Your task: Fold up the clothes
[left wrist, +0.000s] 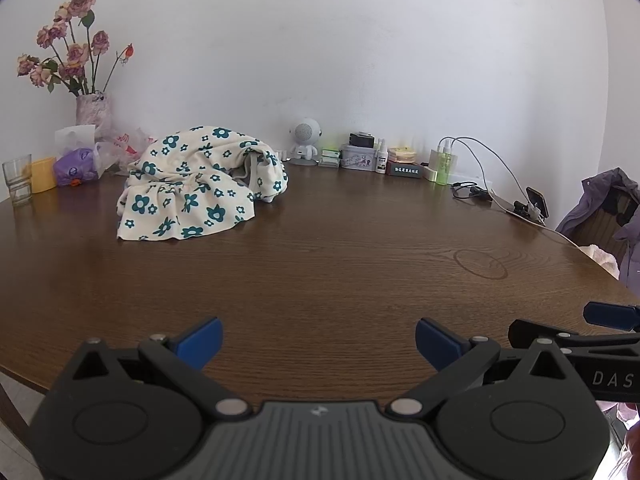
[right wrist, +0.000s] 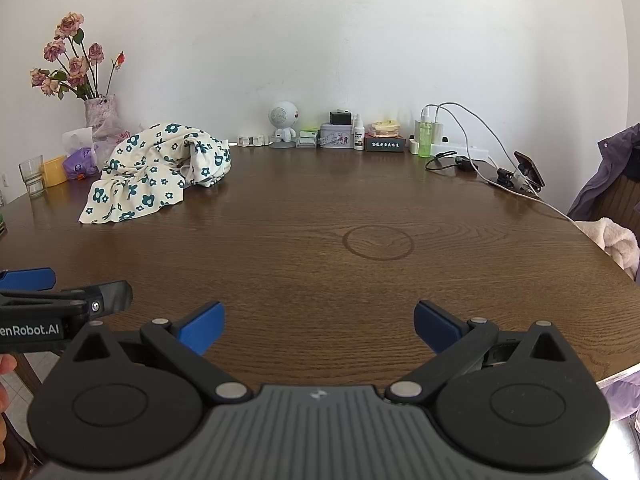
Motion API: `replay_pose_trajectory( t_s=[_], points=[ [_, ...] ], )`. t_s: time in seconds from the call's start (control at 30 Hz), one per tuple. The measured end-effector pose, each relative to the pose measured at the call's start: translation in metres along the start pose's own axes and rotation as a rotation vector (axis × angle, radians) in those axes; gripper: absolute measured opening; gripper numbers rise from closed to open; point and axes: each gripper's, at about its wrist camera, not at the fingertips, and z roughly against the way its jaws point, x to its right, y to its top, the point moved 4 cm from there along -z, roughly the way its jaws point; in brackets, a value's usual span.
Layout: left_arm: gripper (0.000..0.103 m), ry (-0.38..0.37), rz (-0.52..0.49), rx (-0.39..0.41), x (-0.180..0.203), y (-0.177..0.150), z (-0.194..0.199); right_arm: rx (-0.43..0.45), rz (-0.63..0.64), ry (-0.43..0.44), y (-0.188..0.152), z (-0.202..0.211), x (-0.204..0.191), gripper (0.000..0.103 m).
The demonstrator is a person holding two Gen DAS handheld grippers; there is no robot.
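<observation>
Both grippers hover over the near edge of the brown table (left wrist: 320, 272), side by side and well short of the work. The left gripper (left wrist: 319, 342) has its blue pads (left wrist: 204, 340) spread wide, bare wood between them, nothing gripped. The right gripper (right wrist: 319, 326) is the same story: pads (right wrist: 434, 326) wide apart, holding nothing. Each one peeks into the other's view, the right gripper at the right edge of the left camera, the left one at the left edge of the right camera.

The garment (left wrist: 200, 184), cream with teal flowers, sits crumpled in a heap on the far left of the table, one flap spilling flat toward the near side. It is well apart from both grippers, untouched.

Behind it, far left by the wall, a vase (left wrist: 94, 114) of dried roses, a tissue box (left wrist: 74, 138), a purple bag (left wrist: 76, 166), a yellow cup (left wrist: 43, 174) and a glass (left wrist: 18, 178). Along the far wall, a small white robot figure (right wrist: 283, 122), a tin (right wrist: 336, 136), little bottles and a green bottle (right wrist: 425, 138). To the far right, cables (right wrist: 472, 128) run to a phone (right wrist: 530, 170) on a stand. A faint ring mark (right wrist: 378, 242) shows in the wood, mid-table. At the right edge, a purple coat (right wrist: 612, 168) hangs over a chair.
</observation>
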Motion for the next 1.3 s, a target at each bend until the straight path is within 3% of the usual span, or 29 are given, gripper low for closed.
replay_pose_trajectory(
  t_s=[0.67, 0.9, 1.07, 1.17, 1.3],
  points=[
    [0.103, 0.004, 0.001, -0.009, -0.004, 0.002, -0.007, 0.001, 0.007, 0.005, 0.000, -0.005, -0.004, 0.103],
    [0.103, 0.016, 0.005, -0.021, -0.008, 0.004, -0.015, -0.031, -0.011, 0.043, 0.001, -0.020, -0.002, 0.103],
    [0.103, 0.024, 0.019, -0.010, -0.018, 0.013, -0.019, -0.006, 0.025, 0.065, 0.011, -0.028, -0.011, 0.103],
    [0.103, 0.019, 0.012, -0.003, -0.026, 0.022, -0.023, -0.004, 0.058, 0.103, 0.020, -0.036, -0.022, 0.103],
    [0.103, 0.012, 0.014, 0.025, -0.049, 0.051, -0.030, -0.027, 0.072, 0.220, 0.048, -0.052, -0.037, 0.103]
  ],
)
